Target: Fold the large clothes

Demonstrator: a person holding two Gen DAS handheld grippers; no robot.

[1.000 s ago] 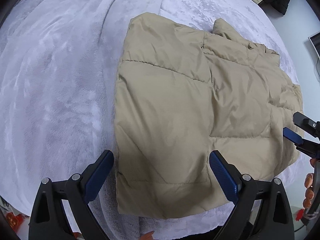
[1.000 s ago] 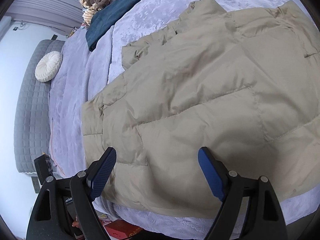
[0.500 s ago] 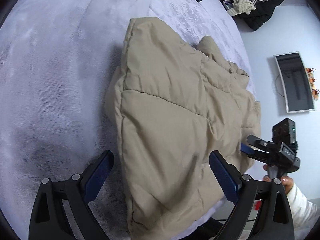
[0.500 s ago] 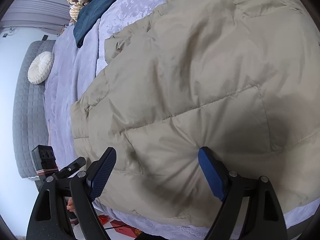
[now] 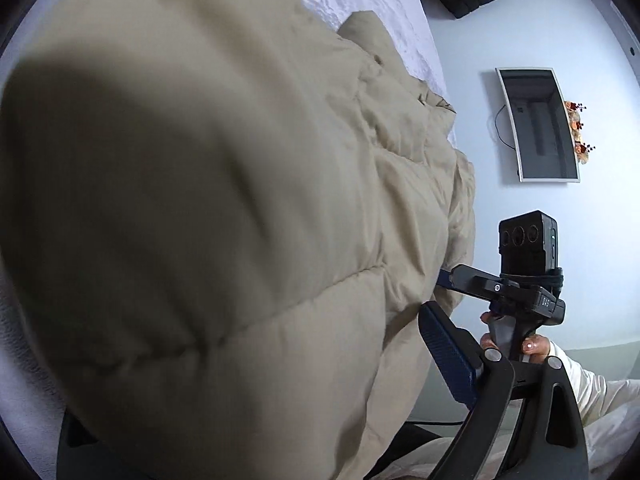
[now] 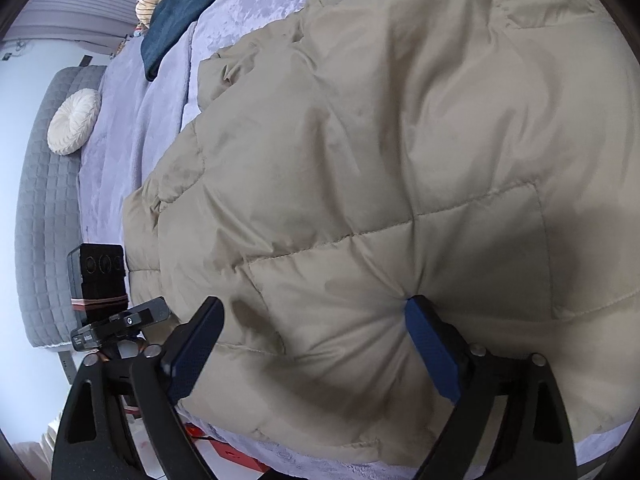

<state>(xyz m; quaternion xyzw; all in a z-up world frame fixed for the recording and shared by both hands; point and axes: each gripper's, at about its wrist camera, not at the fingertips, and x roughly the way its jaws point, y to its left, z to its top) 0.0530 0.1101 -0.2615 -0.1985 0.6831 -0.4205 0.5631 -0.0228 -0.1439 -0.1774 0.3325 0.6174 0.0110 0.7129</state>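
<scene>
Puffer jacket (image 6: pixel 380 152): lying across the lavender bed (image 6: pixel 248 12), filling both frames.
Right gripper (image 6: pixel 312 344): fingers spreading wide, pressing into the hem.
Left gripper (image 5: pixel 444 348): one finger showing lower right; spread impossible to tell.

A beige quilted jacket (image 5: pixel 208 200) fills most of the left wrist view, lying on a pale lilac bed cover (image 5: pixel 376 8). Of the left gripper only the blue-padded right finger shows, its pad against the jacket's edge; the other finger is hidden under the fabric. The right gripper (image 5: pixel 568 280), held in a hand (image 5: pixel 516 344) with a white sleeve, reaches the jacket's far edge. A mirror (image 5: pixel 538 124) hangs on the wall
</scene>
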